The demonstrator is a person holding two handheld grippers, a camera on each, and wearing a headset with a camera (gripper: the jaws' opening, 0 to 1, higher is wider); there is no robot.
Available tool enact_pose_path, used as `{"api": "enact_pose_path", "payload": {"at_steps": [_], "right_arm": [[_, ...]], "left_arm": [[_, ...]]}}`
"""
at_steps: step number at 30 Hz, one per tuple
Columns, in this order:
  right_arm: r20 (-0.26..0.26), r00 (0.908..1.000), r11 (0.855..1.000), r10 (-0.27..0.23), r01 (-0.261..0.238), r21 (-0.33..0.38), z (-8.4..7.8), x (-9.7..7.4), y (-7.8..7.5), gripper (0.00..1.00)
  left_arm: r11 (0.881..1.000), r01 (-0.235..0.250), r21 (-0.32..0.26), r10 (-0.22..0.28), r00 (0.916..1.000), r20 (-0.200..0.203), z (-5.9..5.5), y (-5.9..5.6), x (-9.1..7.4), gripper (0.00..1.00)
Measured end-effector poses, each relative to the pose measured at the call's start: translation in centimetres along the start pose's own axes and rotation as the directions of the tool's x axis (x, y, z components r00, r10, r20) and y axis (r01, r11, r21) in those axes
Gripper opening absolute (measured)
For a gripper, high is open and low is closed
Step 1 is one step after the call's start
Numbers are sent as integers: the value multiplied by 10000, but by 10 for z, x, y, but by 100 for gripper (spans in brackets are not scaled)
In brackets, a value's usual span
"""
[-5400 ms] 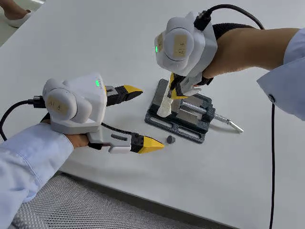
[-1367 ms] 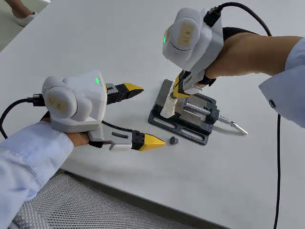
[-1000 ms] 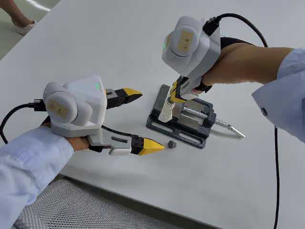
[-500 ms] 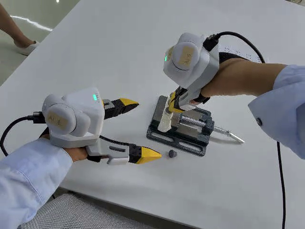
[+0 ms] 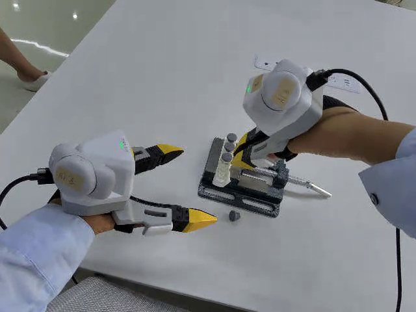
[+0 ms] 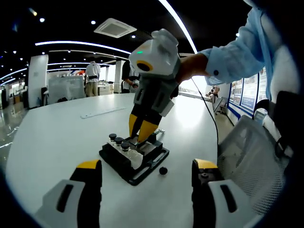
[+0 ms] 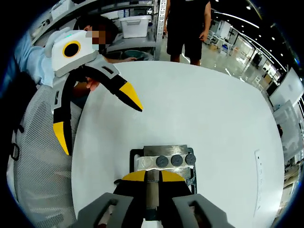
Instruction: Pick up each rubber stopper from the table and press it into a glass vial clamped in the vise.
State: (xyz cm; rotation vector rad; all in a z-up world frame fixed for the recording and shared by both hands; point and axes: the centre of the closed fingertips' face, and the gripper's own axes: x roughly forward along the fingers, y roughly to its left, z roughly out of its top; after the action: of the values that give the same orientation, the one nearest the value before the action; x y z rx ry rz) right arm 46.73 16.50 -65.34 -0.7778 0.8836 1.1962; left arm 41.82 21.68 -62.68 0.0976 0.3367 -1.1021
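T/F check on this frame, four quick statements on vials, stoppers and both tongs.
1. All three vials in the vise carry stoppers. True.
2. The left tongs are shut on a stopper. False: they are open and empty.
3. One loose stopper lies on the table beside the vise. True.
4. The right tongs hover over the loose stopper. False: they are at the vise, next to the vials.
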Motion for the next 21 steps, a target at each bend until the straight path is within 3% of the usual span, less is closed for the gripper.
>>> {"api": "enact_pose_path", "payload": {"at_steps": [13, 21], "right_arm": [[718, 9974, 9953, -57, -13, 964, -20, -1, 39, 12], [610, 9980, 9942, 170, -233, 1050, -32, 10, 55, 10]], "left_arm": [[10000, -46, -61, 46, 10000, -69, 1, -3, -4, 75], [10000, -85, -38, 85, 9998, -163, 2, -5, -6, 75]]}}
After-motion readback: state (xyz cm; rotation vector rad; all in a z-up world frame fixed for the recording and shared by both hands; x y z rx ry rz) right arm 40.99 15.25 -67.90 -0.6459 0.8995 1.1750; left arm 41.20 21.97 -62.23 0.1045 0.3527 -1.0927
